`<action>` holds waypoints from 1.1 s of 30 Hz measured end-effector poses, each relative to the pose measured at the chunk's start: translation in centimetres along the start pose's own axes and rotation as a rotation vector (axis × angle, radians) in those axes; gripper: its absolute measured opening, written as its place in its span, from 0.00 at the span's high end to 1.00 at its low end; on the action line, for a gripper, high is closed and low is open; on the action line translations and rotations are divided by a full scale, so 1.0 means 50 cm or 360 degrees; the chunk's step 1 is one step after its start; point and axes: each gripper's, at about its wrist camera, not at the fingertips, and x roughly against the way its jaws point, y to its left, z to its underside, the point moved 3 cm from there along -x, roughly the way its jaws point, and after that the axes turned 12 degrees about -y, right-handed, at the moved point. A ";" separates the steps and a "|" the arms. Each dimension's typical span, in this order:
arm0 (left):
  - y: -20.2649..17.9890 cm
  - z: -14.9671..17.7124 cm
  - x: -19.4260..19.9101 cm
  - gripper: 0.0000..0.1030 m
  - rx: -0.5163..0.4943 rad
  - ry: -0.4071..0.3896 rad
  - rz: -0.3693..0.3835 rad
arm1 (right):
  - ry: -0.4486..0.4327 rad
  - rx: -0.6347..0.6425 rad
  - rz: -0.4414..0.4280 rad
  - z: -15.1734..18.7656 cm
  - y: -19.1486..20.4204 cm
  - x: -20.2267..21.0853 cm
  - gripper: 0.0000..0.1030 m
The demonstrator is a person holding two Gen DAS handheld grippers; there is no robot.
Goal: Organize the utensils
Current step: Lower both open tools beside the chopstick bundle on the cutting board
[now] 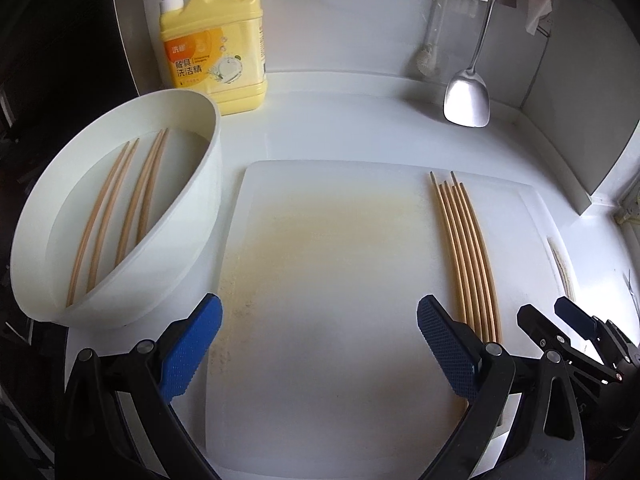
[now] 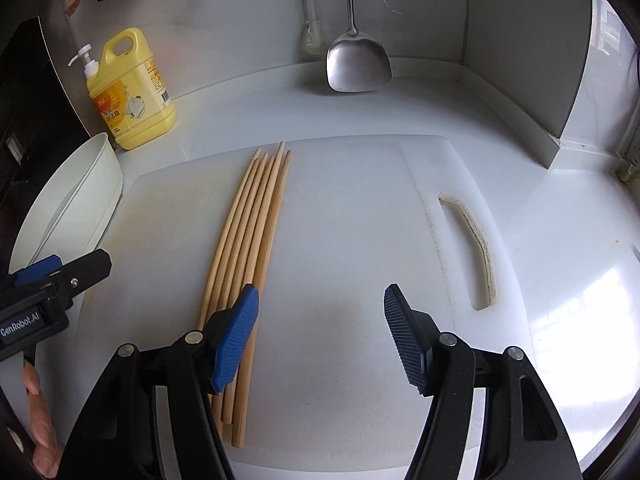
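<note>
Several wooden chopsticks (image 1: 466, 248) lie side by side on the right part of a white cutting board (image 1: 328, 280); they also show in the right wrist view (image 2: 248, 248). Several more chopsticks (image 1: 120, 216) lie inside a white oval tub (image 1: 192, 216) left of the board. My left gripper (image 1: 320, 344) is open and empty over the board's near end, between tub and chopsticks. My right gripper (image 2: 320, 332) is open and empty, its left finger (image 2: 236, 336) just above the chopsticks' near ends. The right gripper also shows in the left wrist view (image 1: 556, 320).
A yellow dish-soap bottle (image 1: 216, 40) stands behind the tub. A steel spatula (image 2: 356, 56) and a brush (image 2: 312, 40) hang against the back wall. The board has a handle slot (image 2: 476, 248) on its right. The white counter (image 2: 560, 240) ends at a wall corner on the right.
</note>
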 end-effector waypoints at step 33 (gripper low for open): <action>-0.012 0.031 -0.028 0.06 0.0038 -0.0007 0.0007 | -0.0043 0.0134 0.0033 0.021 0.028 -0.021 0.39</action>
